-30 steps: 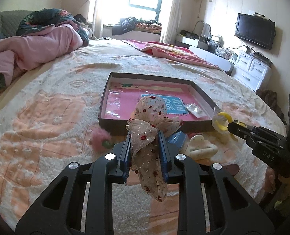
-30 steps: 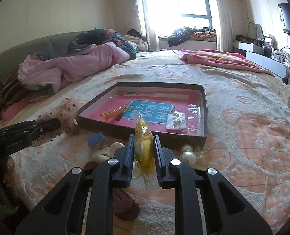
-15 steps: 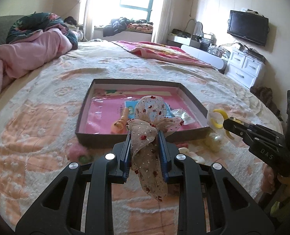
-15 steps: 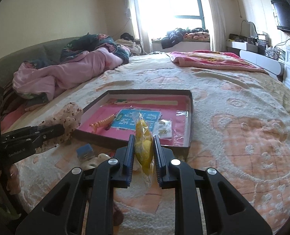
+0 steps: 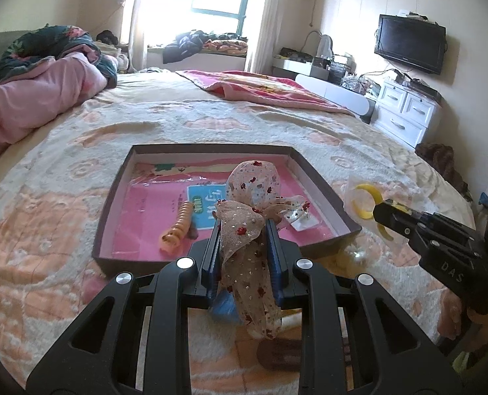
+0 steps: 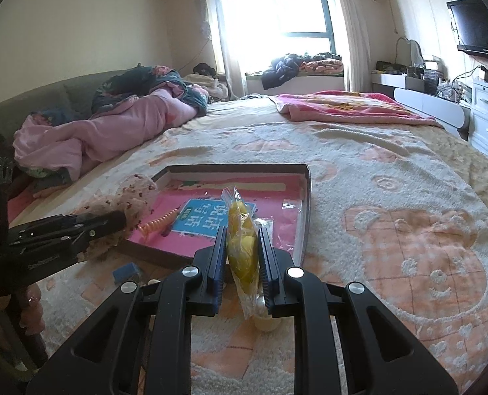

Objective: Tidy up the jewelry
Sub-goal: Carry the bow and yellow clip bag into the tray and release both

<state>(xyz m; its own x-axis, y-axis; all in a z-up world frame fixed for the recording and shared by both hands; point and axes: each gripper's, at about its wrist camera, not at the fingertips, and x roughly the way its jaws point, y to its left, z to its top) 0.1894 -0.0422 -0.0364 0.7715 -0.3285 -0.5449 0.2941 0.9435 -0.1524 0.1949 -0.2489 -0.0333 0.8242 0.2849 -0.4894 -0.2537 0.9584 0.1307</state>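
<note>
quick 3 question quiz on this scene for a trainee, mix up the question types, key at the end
1. True or false: the left gripper is shut on a sheer spotted bow.
2. What does the right gripper hold?
A. a clear packet with yellow pieces
B. a blue card
C. a white clip
3. Fill in: the orange spiral hair tie lies inside the ____, on its pink lining.

Key
1. True. The bow sits between both pads and hangs below them.
2. A. The packet stands pinched between the pads in the right wrist view.
3. Tray. It rests on the bed blanket.
</note>
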